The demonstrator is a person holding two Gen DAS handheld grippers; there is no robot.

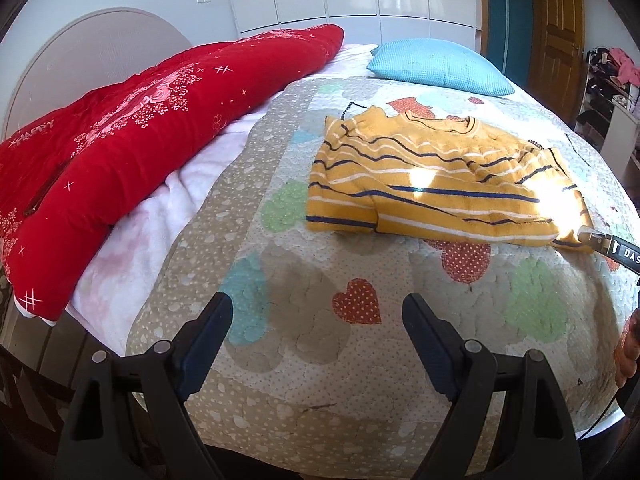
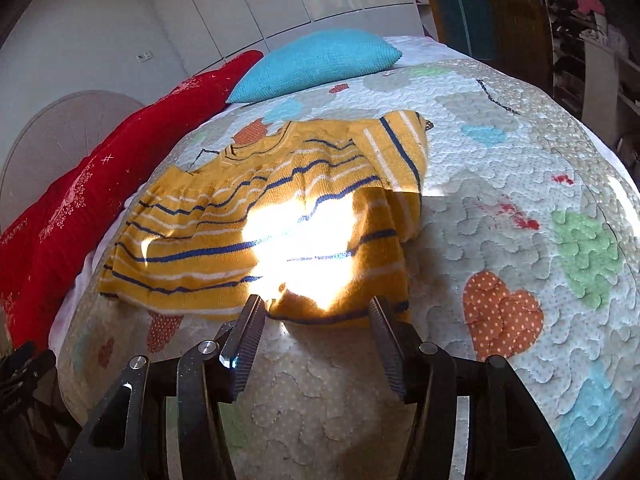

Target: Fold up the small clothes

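A small yellow knit sweater (image 1: 432, 184) with navy and white stripes lies crumpled on the quilted bedspread (image 1: 320, 360); it also shows in the right wrist view (image 2: 224, 236). A bright sun patch falls on it. My left gripper (image 1: 318, 320) is open and empty, hovering over the quilt well short of the sweater. My right gripper (image 2: 314, 312) is open, its fingertips on either side of the sweater's near hem edge. Its tip also shows in the left wrist view (image 1: 596, 238) at the sweater's right corner.
A red quilted blanket (image 1: 120, 152) lies along the left side of the bed over a white fleece (image 1: 160, 232). A blue pillow (image 1: 436, 66) sits at the far end. White wardrobe doors, a wooden door and cluttered shelves (image 1: 612, 92) stand beyond.
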